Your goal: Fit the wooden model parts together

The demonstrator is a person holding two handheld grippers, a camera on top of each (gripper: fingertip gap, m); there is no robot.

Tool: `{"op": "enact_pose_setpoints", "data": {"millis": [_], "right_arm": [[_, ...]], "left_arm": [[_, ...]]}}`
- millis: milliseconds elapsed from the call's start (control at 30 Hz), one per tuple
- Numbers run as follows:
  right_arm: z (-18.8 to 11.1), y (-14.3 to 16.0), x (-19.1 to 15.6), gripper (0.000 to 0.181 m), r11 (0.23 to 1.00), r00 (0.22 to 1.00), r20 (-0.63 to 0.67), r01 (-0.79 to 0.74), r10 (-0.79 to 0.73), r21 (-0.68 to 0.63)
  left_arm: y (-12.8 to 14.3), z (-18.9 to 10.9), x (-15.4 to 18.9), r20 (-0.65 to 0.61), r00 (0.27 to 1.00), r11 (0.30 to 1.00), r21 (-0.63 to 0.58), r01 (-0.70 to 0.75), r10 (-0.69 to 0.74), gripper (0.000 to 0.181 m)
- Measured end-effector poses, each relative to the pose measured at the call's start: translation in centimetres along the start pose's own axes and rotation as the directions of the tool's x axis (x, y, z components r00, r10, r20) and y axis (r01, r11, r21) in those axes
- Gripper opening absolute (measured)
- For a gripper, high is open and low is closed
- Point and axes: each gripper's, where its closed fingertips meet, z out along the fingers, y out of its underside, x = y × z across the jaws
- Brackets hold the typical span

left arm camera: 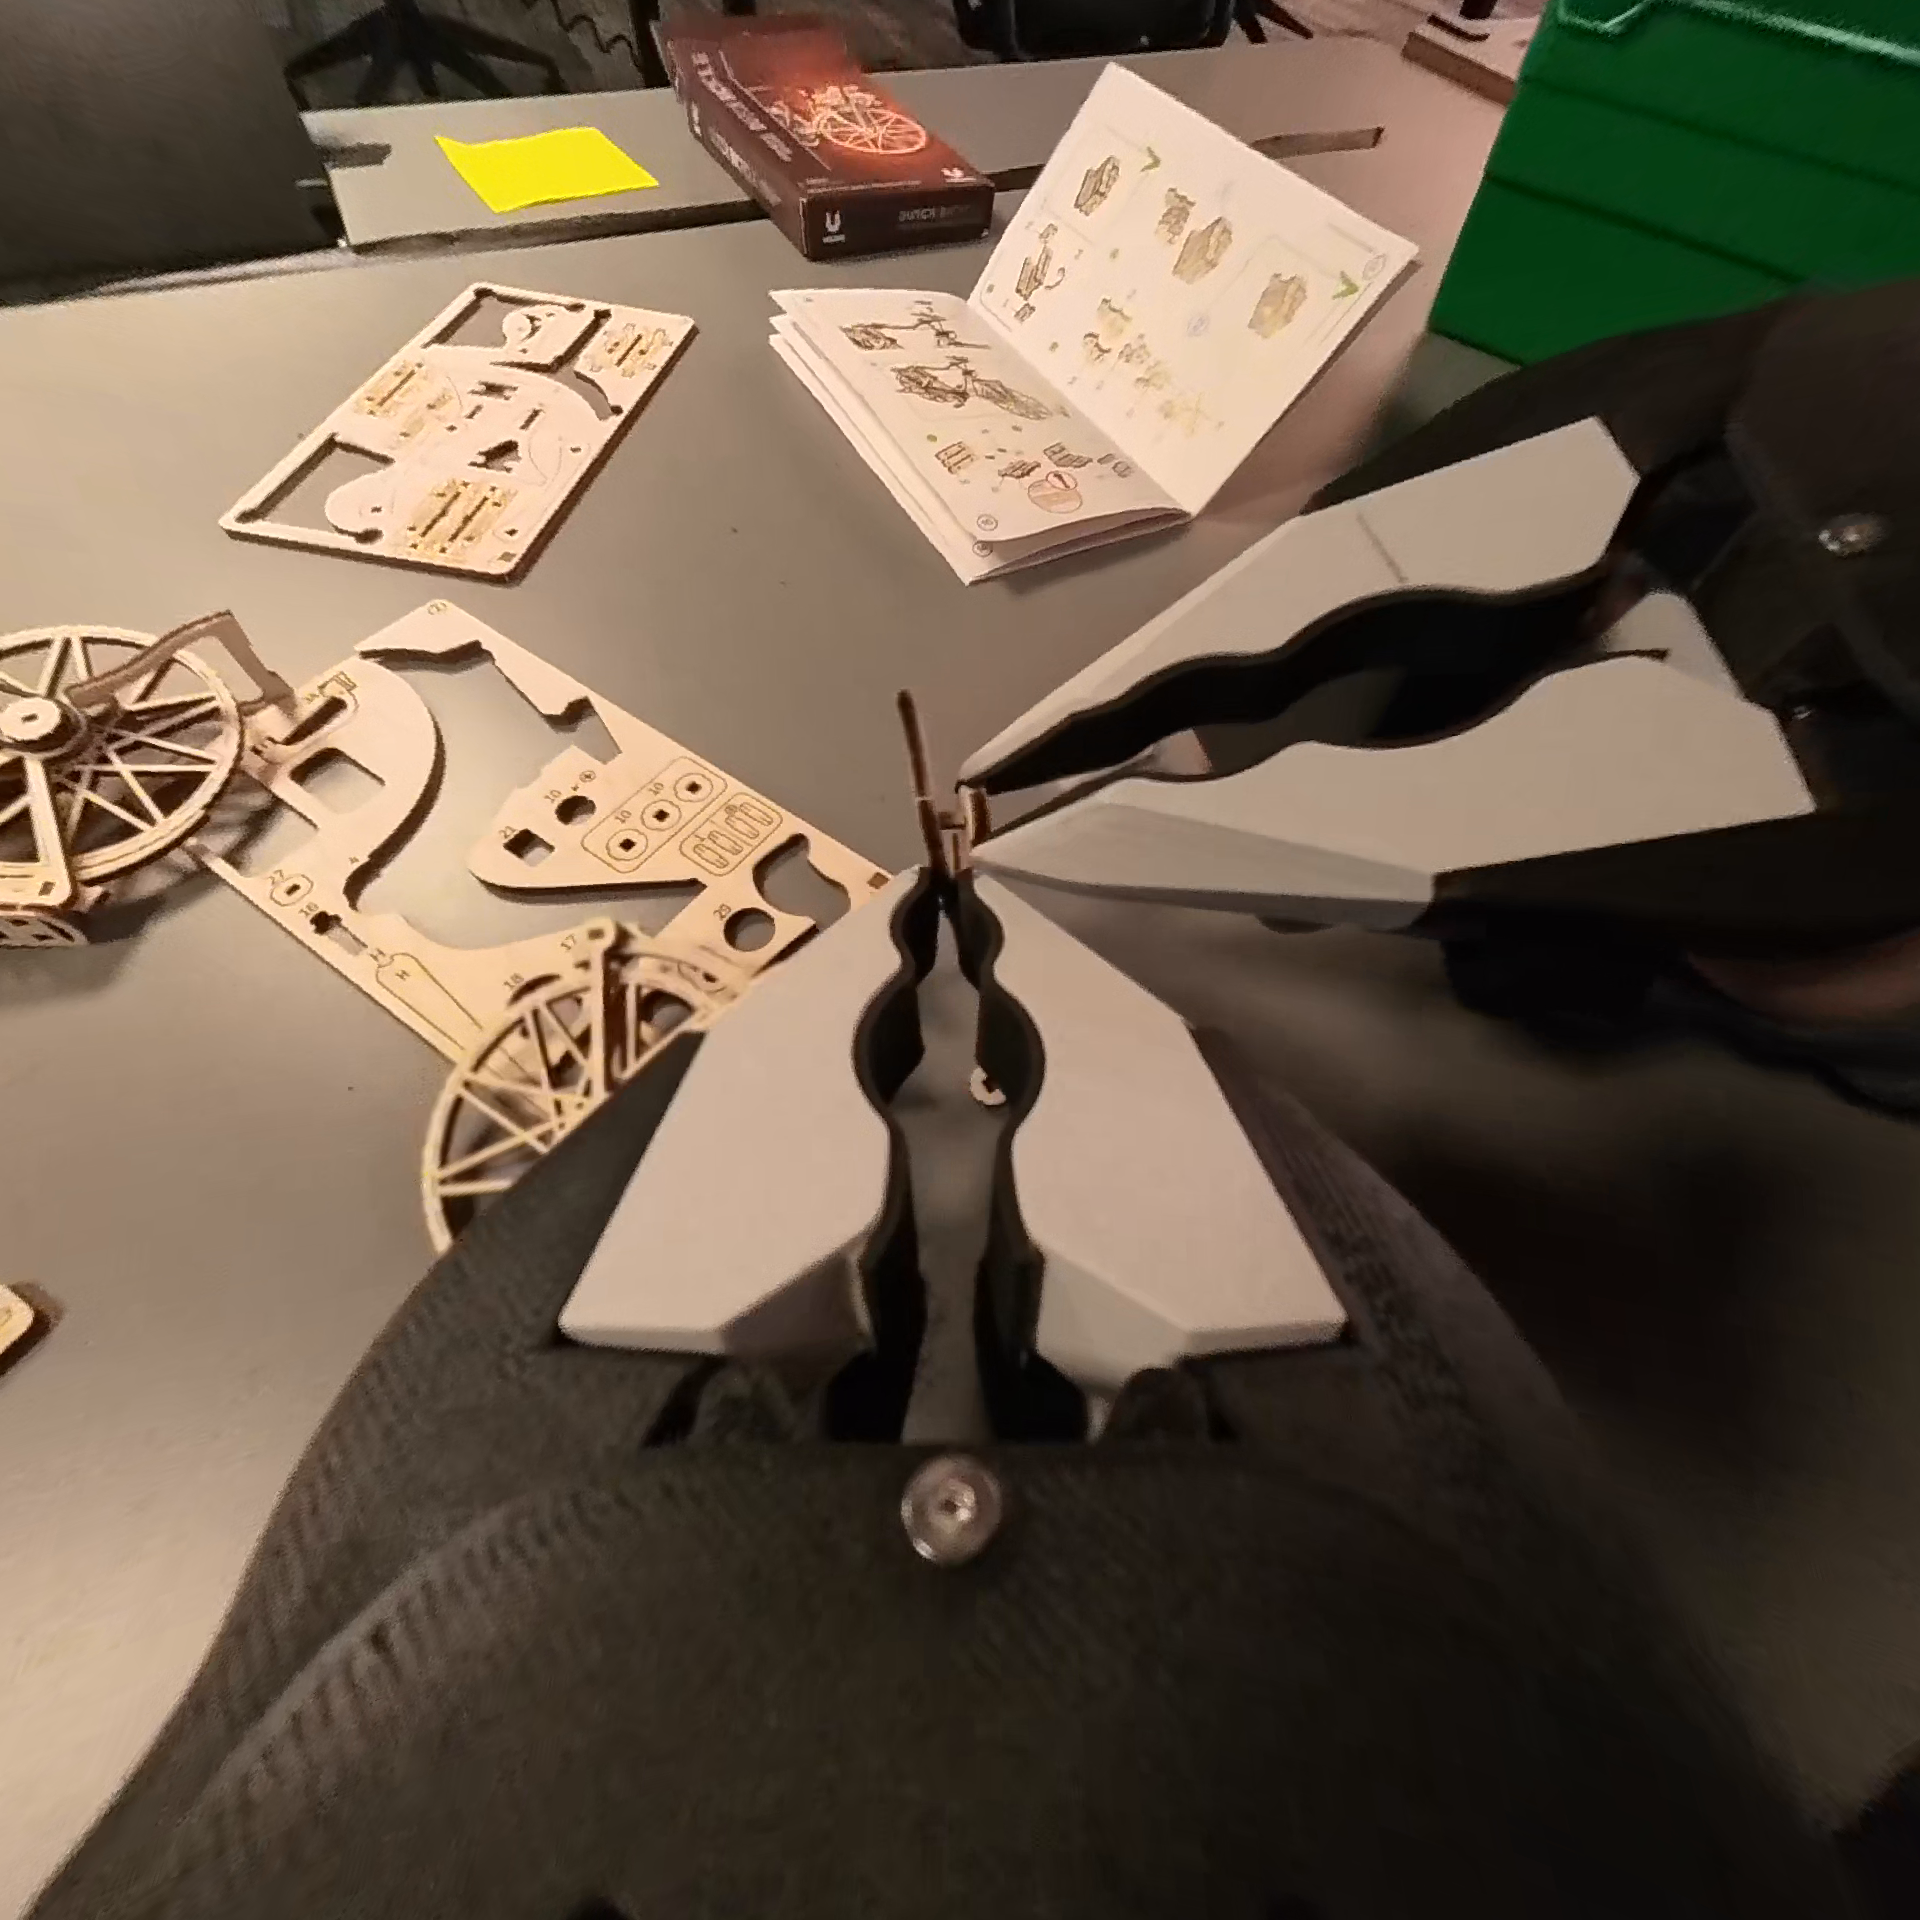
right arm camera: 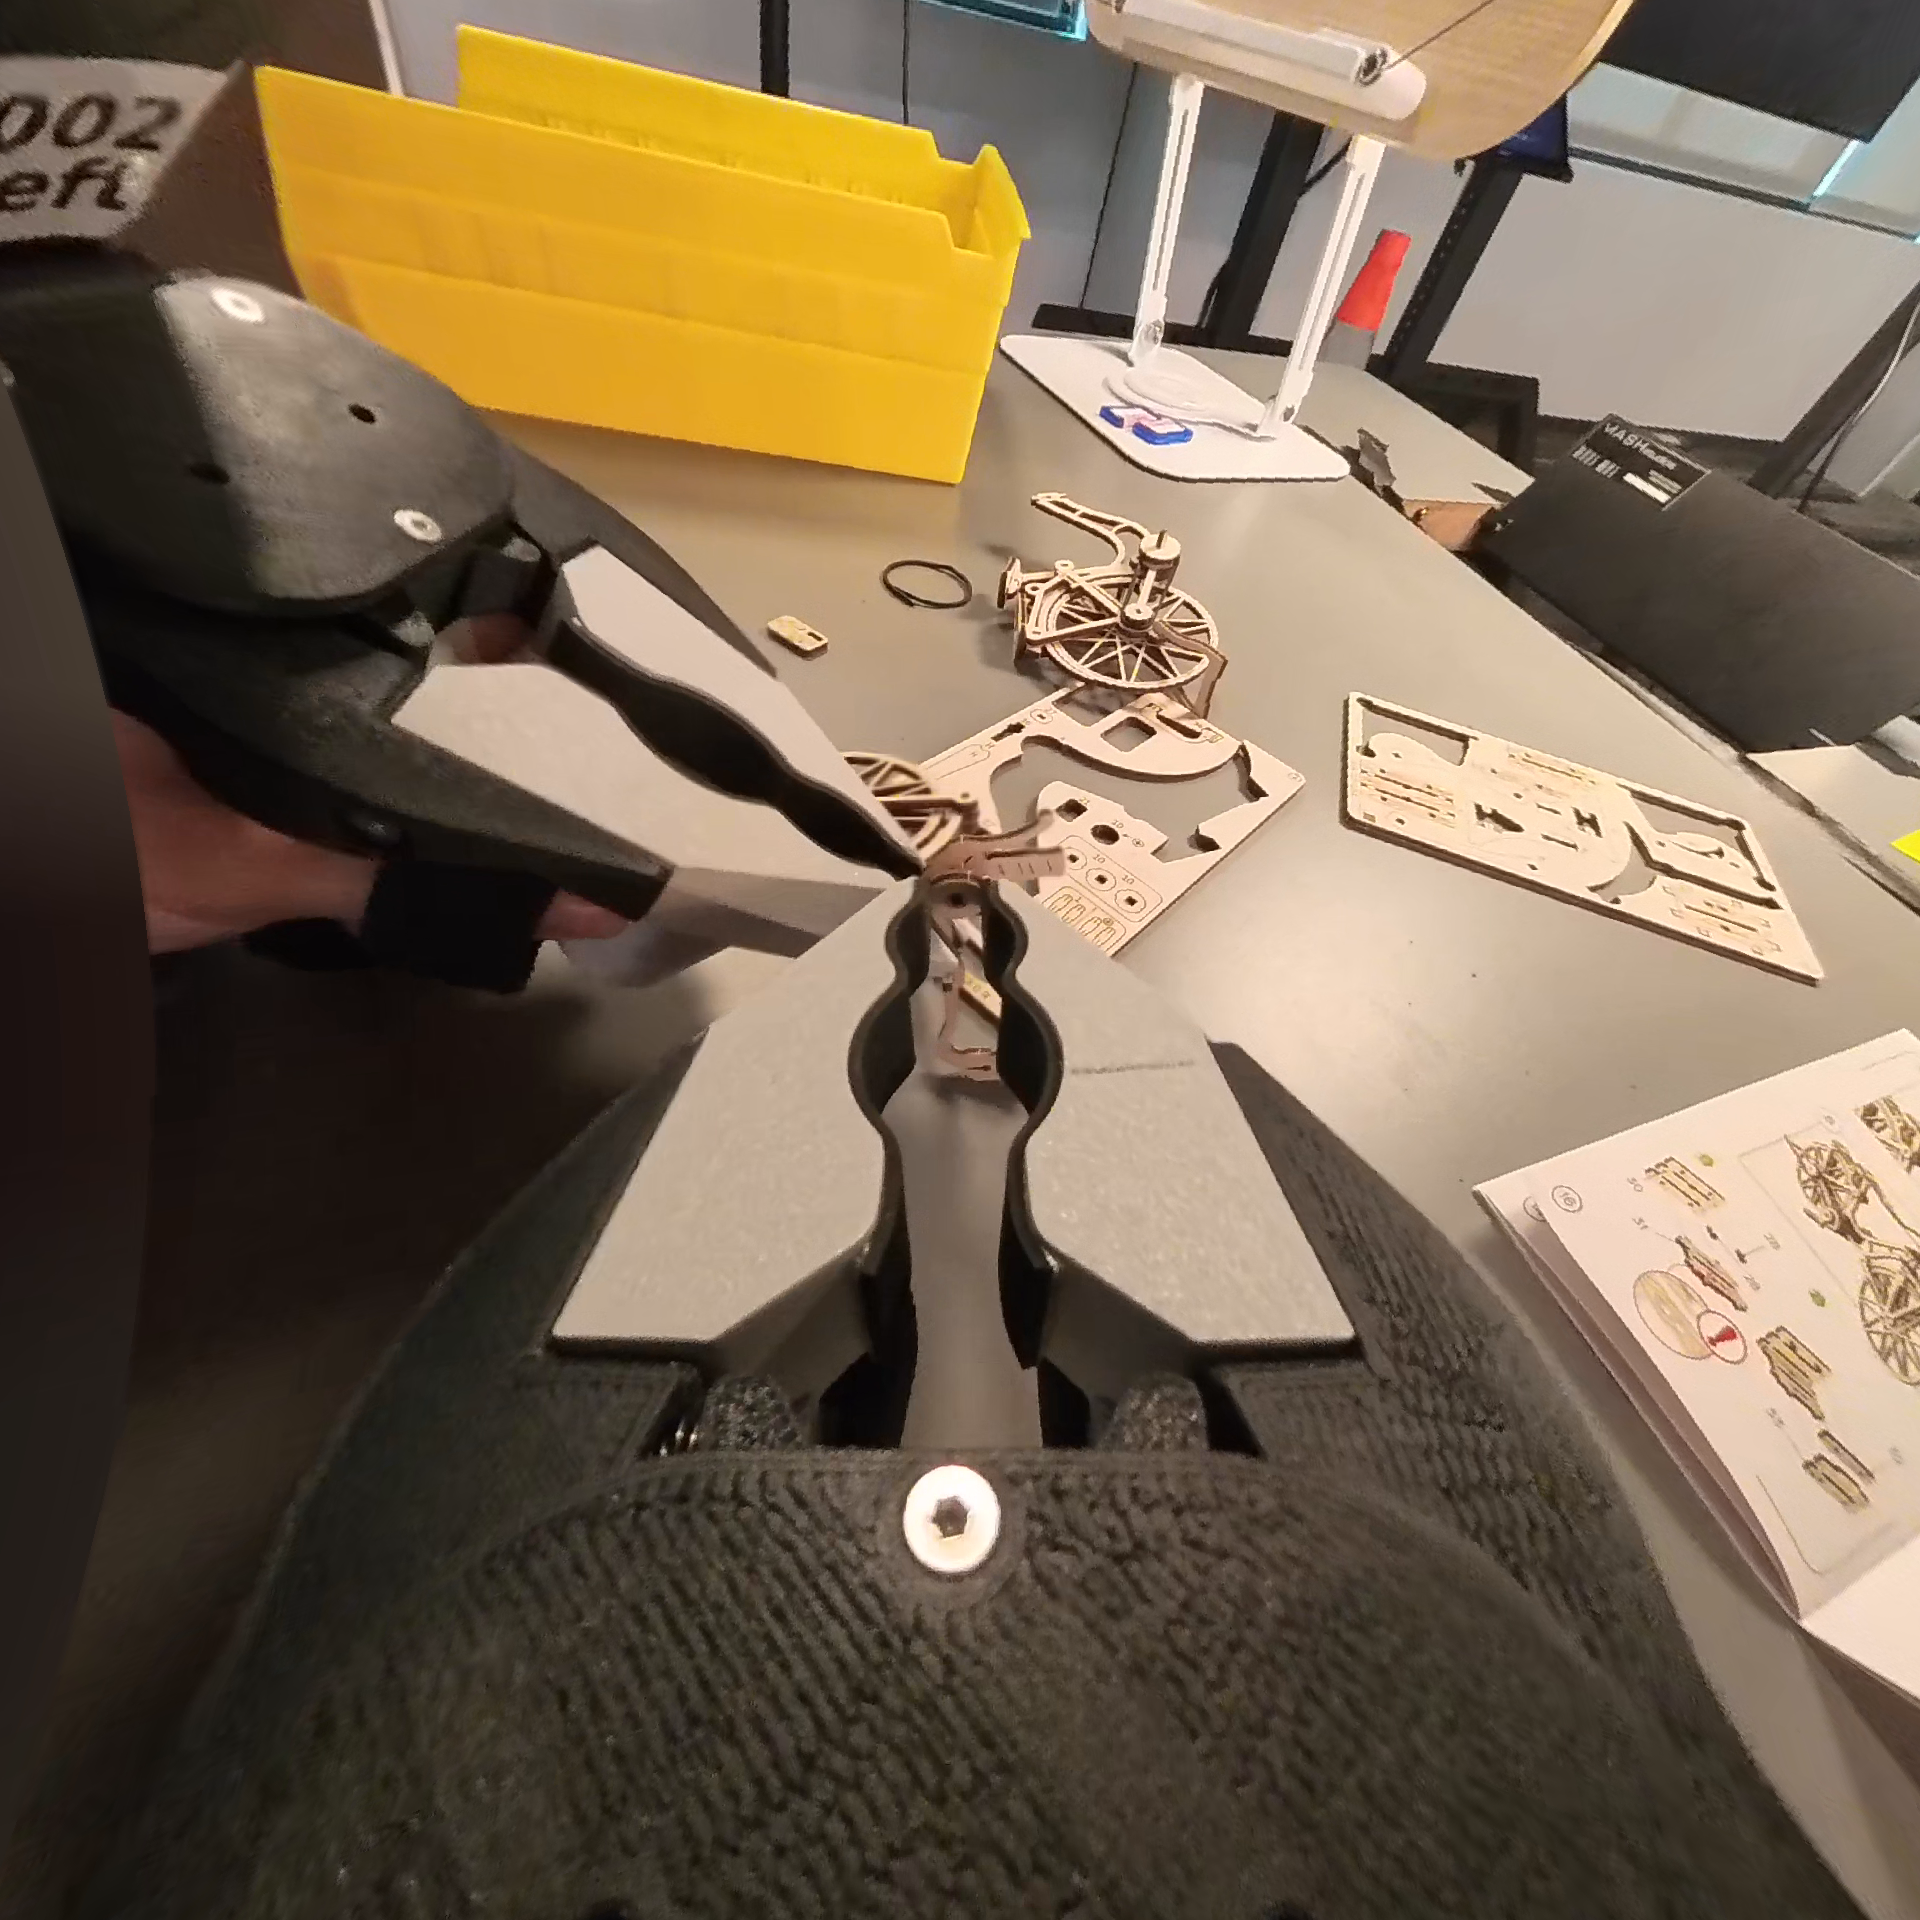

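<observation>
In the left wrist view my left gripper [left arm camera: 940,883] is shut on a thin wooden part [left arm camera: 914,758] that stands edge-on above its tips. My right gripper [left arm camera: 971,821] comes in from the right, shut on a small wooden piece [left arm camera: 974,812] that touches the thin part. In the right wrist view my right gripper [right arm camera: 951,909] holds a slim wooden piece [right arm camera: 966,1023] between its jaws. My left gripper [right arm camera: 914,868] comes in from the left and holds a flat curved part [right arm camera: 1003,857]. The two parts meet at the tips, above the table.
On the grey table lie two punched wooden sheets [left arm camera: 582,831] [left arm camera: 457,426], a wooden wheel [left arm camera: 561,1081], a wheel assembly [right arm camera: 1122,613], a rubber band [right arm camera: 925,582], an open booklet [left arm camera: 1091,343] and a dark box [left arm camera: 821,135]. A green bin [left arm camera: 1714,156], a yellow bin [right arm camera: 644,281] and a white stand [right arm camera: 1195,416] stand at the back. Left tips and right tips are each some 20 cm from the wheel assembly [right arm camera: 1122,613].
</observation>
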Motion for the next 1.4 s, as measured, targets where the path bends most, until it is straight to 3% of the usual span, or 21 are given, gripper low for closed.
{"op": "enact_pose_setpoints", "data": {"millis": [167,500,1100,1400], "right_arm": [[-0.05,0.04,-0.04,0.006,1.0,0.999,0.029,-0.026,0.026,0.0],[-0.25,0.44,-0.07,0.007,1.0,0.996,0.092,0.017,-0.016,-0.008],[-0.32,0.38,0.11,0.007,0.993,0.986,0.113,-0.118,0.119,-0.017],[-0.36,0.35,-0.02,0.007,0.989,0.98,0.131,-0.146,0.147,-0.018]], "left_arm": [[0.08,0.0,0.03,0.019,0.999,0.999,-0.004,-0.033,0.033,0.002],[0.23,0.04,-0.68,0.117,0.926,0.931,-0.116,-0.347,0.36,0.002],[0.18,0.15,-0.6,0.089,0.944,0.941,-0.156,-0.301,0.317,0.002],[0.32,0.05,-0.71,0.13,0.898,0.898,-0.202,-0.39,0.42,0.002]]}}
